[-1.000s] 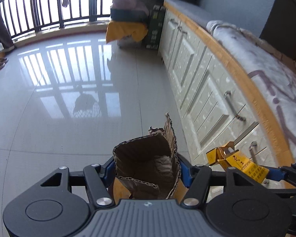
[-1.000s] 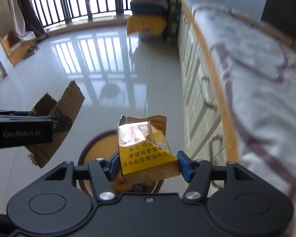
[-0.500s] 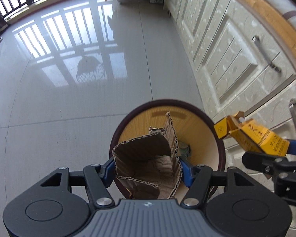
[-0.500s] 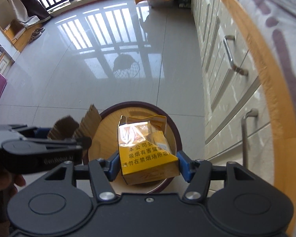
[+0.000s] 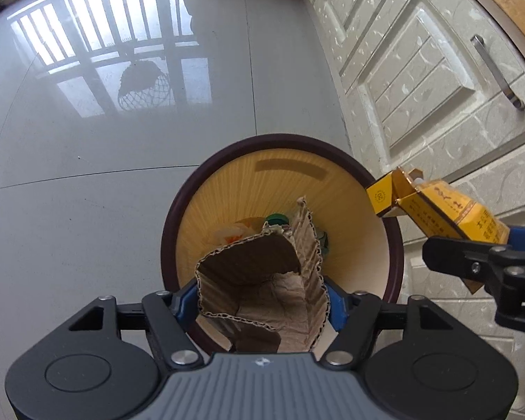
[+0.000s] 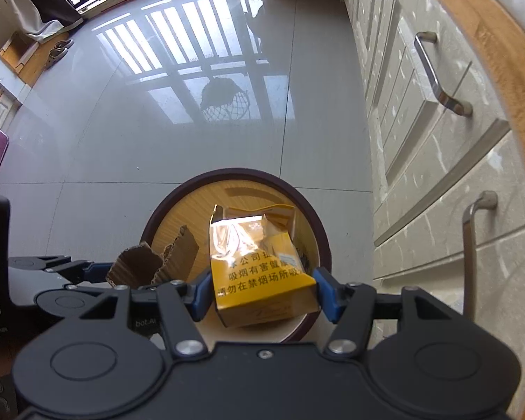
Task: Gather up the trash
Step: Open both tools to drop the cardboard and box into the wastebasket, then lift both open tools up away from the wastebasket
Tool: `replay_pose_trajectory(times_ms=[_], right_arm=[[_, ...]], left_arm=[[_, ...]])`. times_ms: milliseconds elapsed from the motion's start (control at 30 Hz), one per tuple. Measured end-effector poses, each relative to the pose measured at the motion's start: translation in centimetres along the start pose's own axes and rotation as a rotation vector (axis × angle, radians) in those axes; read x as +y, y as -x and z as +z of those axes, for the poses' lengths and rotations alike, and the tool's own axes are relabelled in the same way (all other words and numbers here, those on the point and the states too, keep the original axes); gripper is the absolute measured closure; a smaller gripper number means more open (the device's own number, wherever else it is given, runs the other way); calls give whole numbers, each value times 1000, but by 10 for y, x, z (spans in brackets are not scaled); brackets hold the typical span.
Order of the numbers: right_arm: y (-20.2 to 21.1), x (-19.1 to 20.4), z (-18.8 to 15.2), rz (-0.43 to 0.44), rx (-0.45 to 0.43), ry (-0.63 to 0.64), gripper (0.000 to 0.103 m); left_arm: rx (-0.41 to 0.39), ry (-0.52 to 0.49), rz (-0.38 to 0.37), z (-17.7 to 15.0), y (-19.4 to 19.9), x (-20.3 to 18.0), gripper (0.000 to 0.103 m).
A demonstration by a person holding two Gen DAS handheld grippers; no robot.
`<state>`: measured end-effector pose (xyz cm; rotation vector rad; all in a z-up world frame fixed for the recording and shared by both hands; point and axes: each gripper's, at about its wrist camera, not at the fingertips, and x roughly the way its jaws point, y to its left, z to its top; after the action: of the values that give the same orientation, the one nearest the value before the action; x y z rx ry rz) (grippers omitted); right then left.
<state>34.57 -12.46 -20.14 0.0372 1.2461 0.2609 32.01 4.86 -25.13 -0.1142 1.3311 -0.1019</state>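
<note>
Hovering over the bin (image 5: 280, 161), both grippers point steeply down with their loads above its open mouth. The left gripper (image 5: 262, 301) has a torn cardboard piece (image 5: 259, 280) between its blue pads, and its jaws are opening; the pads look to be touching the cardboard's sides yet, so the release is only beginning. The right gripper (image 6: 259, 290) is clamped on a yellow carton (image 6: 259, 273), which from its own view hangs above the bin (image 6: 178, 203), though the left view puts the carton (image 5: 437, 210) over the bin's right rim, near the cabinet (image 5: 420, 80). The bin stands on the tiled floor (image 5: 87, 140), just beside the cabinet, with some scraps already at its bottom. To drop the cardboard cleanly, I would judge it best to hold the left gripper still and centred over the mouth while the jaws spread fully, since the cardboard is wide and light and could catch on a pad or tip onto the near rim. The carton seems less well placed: shifting the right gripper a little to the left, away from the cabinet, before letting go would keep it from striking the rim and bouncing to the floor. Releasing one after the other should keep the two pieces from colliding.
</note>
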Motion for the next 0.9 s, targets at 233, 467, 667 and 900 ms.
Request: replay_pose_trajectory(times_ms=[233, 467, 667, 900], right_arm=[[-6, -5, 4, 3, 1, -32, 43], [-13, -2, 7, 19, -2, -13, 42], [-6, 4, 9, 65, -85, -15, 22], [-12, 5, 6, 43, -57, 12, 4]], left_arm=[[19, 3, 3, 3, -12, -1, 14], [45, -38, 46, 1, -18, 1, 10], [59, -84, 71, -3, -19, 2, 5], [59, -97, 85, -5, -18, 4, 3]])
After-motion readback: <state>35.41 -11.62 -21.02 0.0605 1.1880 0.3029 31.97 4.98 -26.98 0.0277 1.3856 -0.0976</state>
